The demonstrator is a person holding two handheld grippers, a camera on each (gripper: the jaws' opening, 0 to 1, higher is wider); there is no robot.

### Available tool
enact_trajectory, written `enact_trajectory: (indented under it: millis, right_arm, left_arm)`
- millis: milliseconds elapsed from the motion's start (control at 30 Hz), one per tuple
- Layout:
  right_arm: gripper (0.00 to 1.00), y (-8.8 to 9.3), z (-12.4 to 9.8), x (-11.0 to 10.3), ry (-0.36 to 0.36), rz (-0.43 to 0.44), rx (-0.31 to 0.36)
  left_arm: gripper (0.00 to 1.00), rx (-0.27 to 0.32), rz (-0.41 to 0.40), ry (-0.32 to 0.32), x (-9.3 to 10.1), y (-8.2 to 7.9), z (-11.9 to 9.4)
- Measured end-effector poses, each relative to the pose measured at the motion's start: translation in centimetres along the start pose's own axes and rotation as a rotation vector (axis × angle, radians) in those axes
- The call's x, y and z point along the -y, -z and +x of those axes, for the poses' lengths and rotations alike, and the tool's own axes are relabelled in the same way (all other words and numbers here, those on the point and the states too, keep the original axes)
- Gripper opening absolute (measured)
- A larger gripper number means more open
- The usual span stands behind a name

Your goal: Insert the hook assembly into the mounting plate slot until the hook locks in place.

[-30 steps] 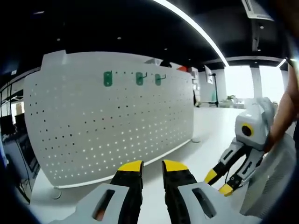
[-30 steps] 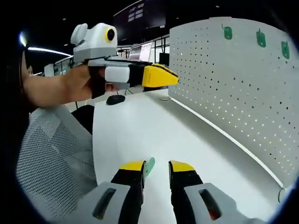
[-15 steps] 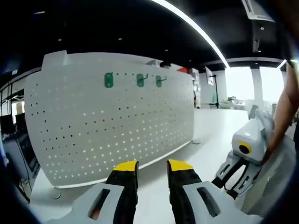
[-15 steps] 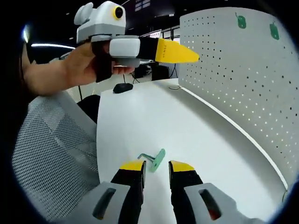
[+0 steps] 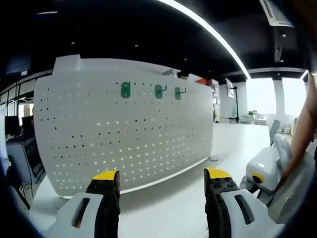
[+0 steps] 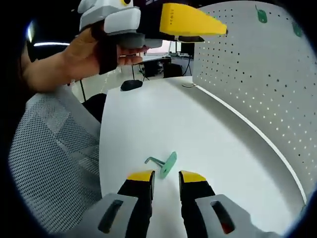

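A small green hook assembly (image 6: 166,164) lies flat on the white table (image 6: 208,134), its thin metal prong pointing left. My right gripper (image 6: 166,176) hovers just behind it, jaws close together with nothing between them. The white perforated mounting plate (image 5: 124,134) stands upright on the table; it also runs along the right of the right gripper view (image 6: 257,74). Three green hooks (image 5: 158,91) hang near its top edge. My left gripper (image 5: 162,174) faces the plate with its jaws wide open and empty. A hand holds that left gripper (image 6: 190,20) high over the table.
A grey mesh chair back (image 6: 44,163) stands at the table's near edge. A dark computer mouse (image 6: 131,85) lies at the far end of the table. The right gripper's body (image 5: 265,171) sits low at the right of the left gripper view.
My left gripper's jaws have spread from nearly shut to wide open. The right gripper view has drawn back, so the green hook now lies clear ahead of the fingertips.
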State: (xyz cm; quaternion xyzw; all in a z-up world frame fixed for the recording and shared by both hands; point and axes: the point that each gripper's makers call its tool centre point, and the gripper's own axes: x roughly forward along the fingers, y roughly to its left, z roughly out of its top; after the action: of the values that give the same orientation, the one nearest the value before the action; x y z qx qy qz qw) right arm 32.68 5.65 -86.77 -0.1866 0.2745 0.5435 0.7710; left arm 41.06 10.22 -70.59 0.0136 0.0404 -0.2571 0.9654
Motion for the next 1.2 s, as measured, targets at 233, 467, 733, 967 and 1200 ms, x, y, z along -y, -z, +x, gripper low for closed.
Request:
enact_trajectory:
  millis: [233,467,733,967,1200]
  right_arm:
    - [0.18,0.9,0.9,0.4,-0.004,-0.001,-0.027]
    - [0.18,1.1,1.7,0.1,-0.014,-0.010,-0.039]
    - [0.17,1.4,1.8,1.5,0.020,-0.012,-0.043]
    - [0.14,1.4,1.4,2.8,0.068,0.000,-0.031]
    - [0.10,0.9,1.3,2.3,0.046,-0.001,-0.009]
  left_arm:
    - [0.88,0.020,-0.007,-0.009,-0.1,-0.4,0.0]
    - [0.90,0.017,-0.012,-0.011,-0.3,-0.3,0.1]
    - [0.89,0.009,-0.011,-0.006,-0.2,-0.1,0.1]
    - [0.87,0.001,-0.008,0.000,0.0,0.1,0.2]
    - [0.86,-0.003,-0.010,0.003,0.0,0.1,0.2]
